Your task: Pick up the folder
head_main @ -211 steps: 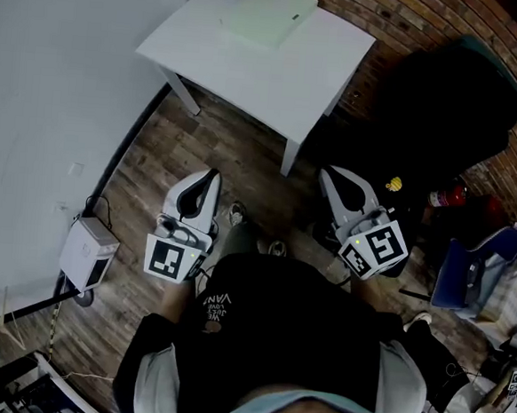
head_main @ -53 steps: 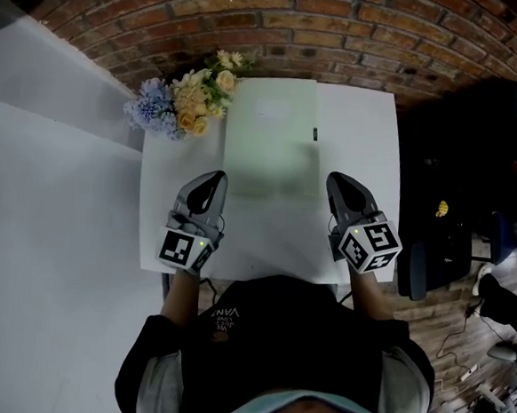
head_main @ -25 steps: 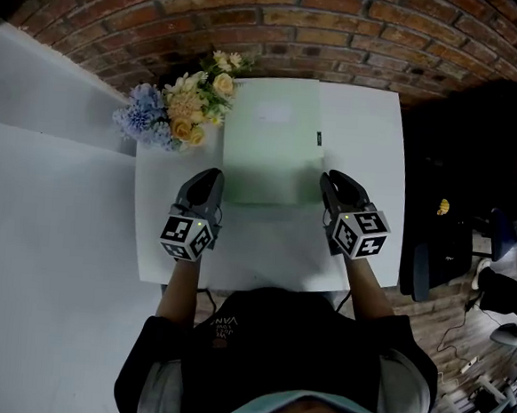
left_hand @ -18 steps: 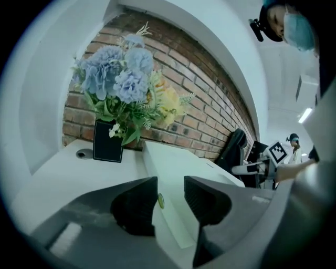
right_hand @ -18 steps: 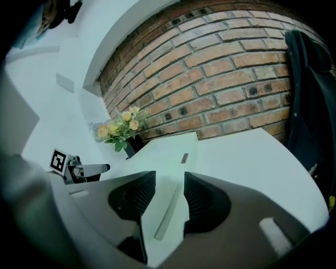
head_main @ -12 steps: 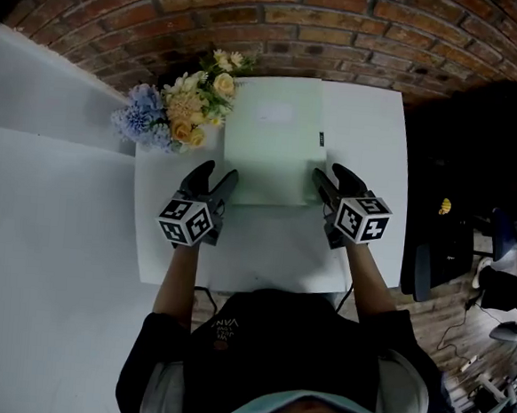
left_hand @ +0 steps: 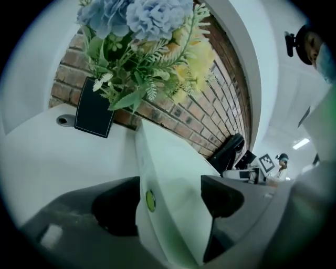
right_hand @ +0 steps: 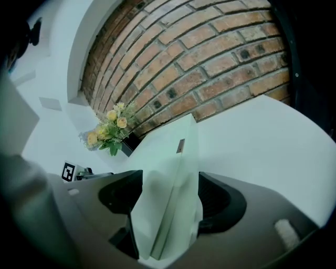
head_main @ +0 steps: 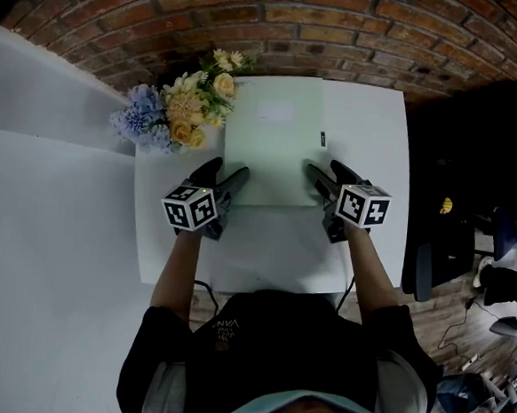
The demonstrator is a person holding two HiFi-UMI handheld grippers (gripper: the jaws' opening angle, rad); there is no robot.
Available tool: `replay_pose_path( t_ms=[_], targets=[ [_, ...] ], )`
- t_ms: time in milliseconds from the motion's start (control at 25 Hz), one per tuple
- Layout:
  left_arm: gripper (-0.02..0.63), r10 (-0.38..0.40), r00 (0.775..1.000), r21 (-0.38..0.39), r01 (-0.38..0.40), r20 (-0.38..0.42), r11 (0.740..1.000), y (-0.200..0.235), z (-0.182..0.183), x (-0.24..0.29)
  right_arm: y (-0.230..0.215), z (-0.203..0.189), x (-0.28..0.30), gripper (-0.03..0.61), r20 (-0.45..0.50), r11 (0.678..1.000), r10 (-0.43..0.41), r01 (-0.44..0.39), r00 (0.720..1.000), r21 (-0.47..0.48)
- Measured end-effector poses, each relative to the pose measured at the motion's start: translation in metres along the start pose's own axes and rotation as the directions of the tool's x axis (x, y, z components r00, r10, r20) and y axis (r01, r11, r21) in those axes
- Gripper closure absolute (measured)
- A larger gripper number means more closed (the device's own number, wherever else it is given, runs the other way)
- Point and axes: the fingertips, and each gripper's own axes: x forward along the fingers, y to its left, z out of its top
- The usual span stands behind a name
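Observation:
A pale green folder (head_main: pixel 273 140) lies flat on the white table (head_main: pixel 372 121). My left gripper (head_main: pixel 225 174) is at its near left corner and my right gripper (head_main: pixel 327 171) at its near right corner. Both have just been opening their jaws. In the left gripper view the folder's left edge (left_hand: pixel 168 157) runs between the spread jaws of the left gripper (left_hand: pixel 170 199), with gaps on both sides. In the right gripper view the folder's corner (right_hand: pixel 170 173) sits between the jaws of the right gripper (right_hand: pixel 169 202); the pads do not press on it.
A bunch of yellow and blue flowers (head_main: pixel 182 106) in a dark pot (left_hand: pixel 94 107) stands at the table's far left corner, close to the folder. A brick wall (head_main: pixel 300 17) backs the table. Dark furniture (head_main: pixel 462 173) stands to the right of the table.
Both grippers have rolled, sunk and moved forward onto the folder's near corners. Their jaws went from shut to wide open, now with the folder's edges between them.

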Motion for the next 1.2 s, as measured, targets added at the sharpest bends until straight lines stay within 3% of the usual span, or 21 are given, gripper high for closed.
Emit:
replay_pose_path(
  t_ms=[480, 1200],
  targets=[
    [0.255, -0.033, 0.999, -0.02, 0.032, -0.034, 0.999, -0.003, -0.008, 0.012, 0.0, -0.006, 0.018, 0.25, -0.053, 0.999, 0.038, -0.036, 0.998, 0.041],
    [0.256, -0.023, 1.0, -0.017, 0.023, -0.009, 1.0, -0.015, -0.005, 0.009, 0.003, -0.005, 0.009, 0.242, -0.016, 0.998, 0.009, -0.008, 1.0, 0.057]
  ],
)
